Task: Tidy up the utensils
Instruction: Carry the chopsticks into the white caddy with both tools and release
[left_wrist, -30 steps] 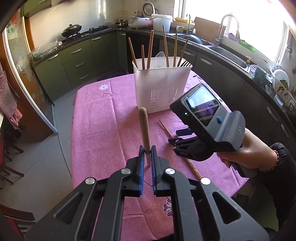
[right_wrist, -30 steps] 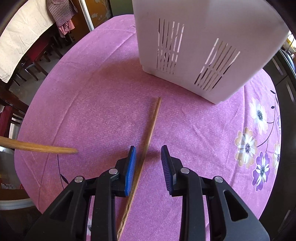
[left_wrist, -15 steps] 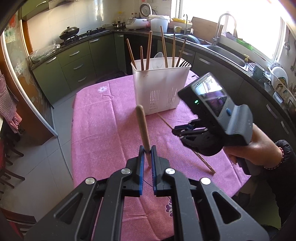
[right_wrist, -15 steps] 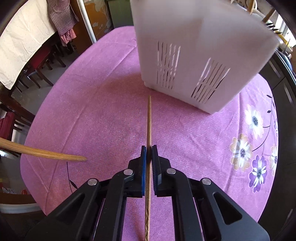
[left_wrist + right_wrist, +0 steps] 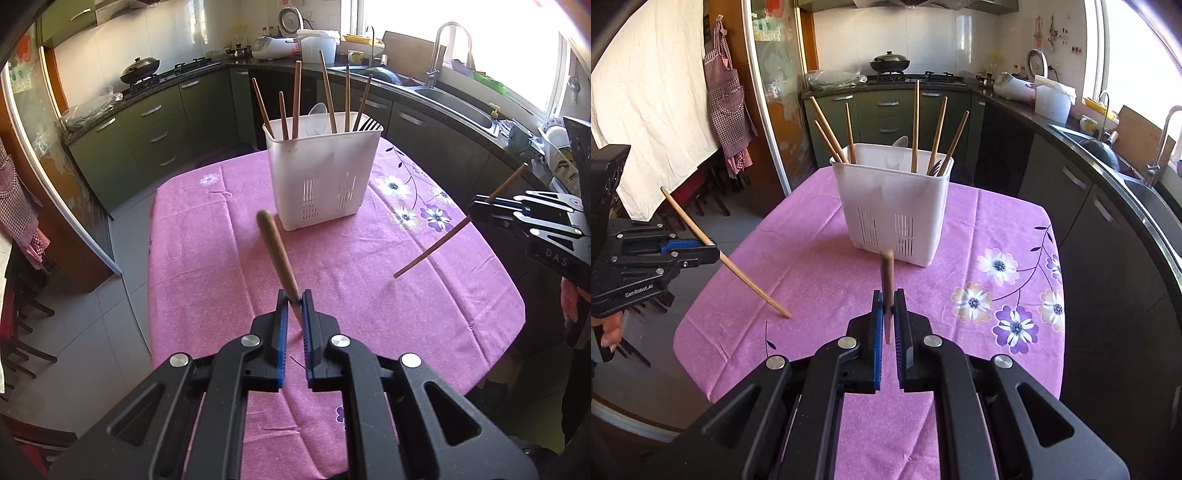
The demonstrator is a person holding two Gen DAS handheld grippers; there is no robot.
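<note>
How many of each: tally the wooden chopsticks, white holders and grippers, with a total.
Wooden chopsticks: 8, six in the holder, one in the left gripper, one in the right gripper
White holder: 1
Grippers: 2
Total: 11

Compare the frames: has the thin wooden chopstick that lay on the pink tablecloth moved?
Yes. The thin wooden chopstick, clamped in the right gripper, is now lifted off the pink tablecloth, out to the right of the white plastic utensil holder.

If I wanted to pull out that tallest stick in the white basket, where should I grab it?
Probably by its top end, coming straight down from above. The tallest stick stands nearly upright in the basket, its top well clear of the rim, while its lower part is hidden among the other sticks.
</note>
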